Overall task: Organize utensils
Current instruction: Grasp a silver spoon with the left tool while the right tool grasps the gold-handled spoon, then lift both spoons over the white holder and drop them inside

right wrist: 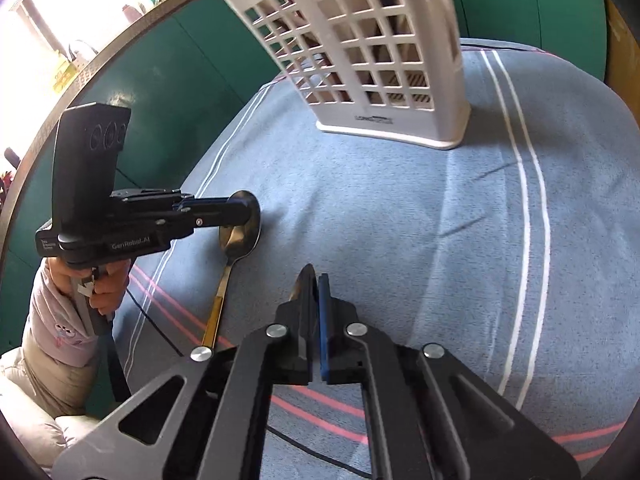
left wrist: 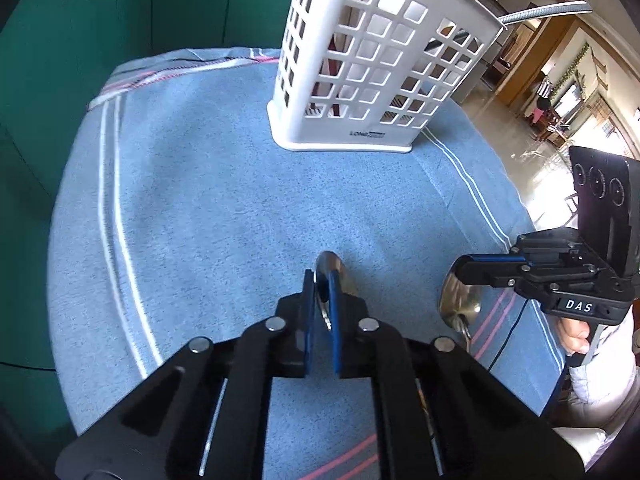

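Tabletop (left wrist: 192, 208) under a blue towel with white and pink stripes, green cabinet doors behind it. White lattice utensil basket (left wrist: 372, 68) stands upright at the far side of the towel, slightly right of centre in the left wrist view; something dark shows through the holes, can't tell what. Left claw (left wrist: 322, 280) is at the near edge, pointing down, its pads clamped together on the bowl of a spoon (left wrist: 330, 266); from the right wrist view this spoon (right wrist: 236, 236) has a shiny bowl and a gold handle running toward the near edge, whether it rests on the towel is unclear. Right claw (left wrist: 464, 270), to the right of the left one, is also clamped on a spoon bowl (left wrist: 458, 298), bowl hanging just over the towel's pink stripes. A hand (right wrist: 106, 286) in a pale sleeve holds the left claw's grip. Both spoons are near, well apart from the basket.
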